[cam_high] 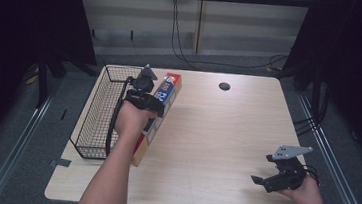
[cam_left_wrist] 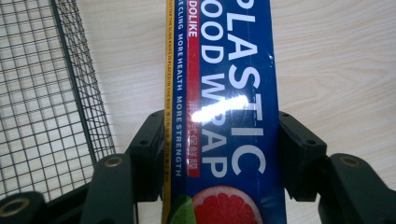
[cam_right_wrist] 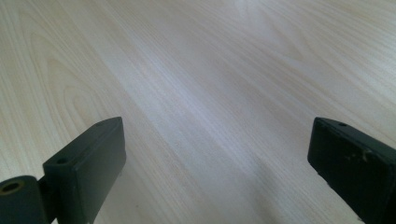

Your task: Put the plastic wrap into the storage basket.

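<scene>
Box of plastic wrap (cam_left_wrist: 224, 93) sits clamped between left gripper (cam_left_wrist: 222, 154) fingers (cam_left_wrist: 149, 154).

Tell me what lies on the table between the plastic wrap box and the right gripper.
Nothing: in the high view, bare light wood table separates the long blue plastic wrap box from the open right gripper.

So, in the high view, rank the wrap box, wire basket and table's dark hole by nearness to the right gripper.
From the right gripper:
1. Dark hole, far side, centre; near end of the wrap box, left, is too close to call.
2. Wire basket, left edge.
</scene>
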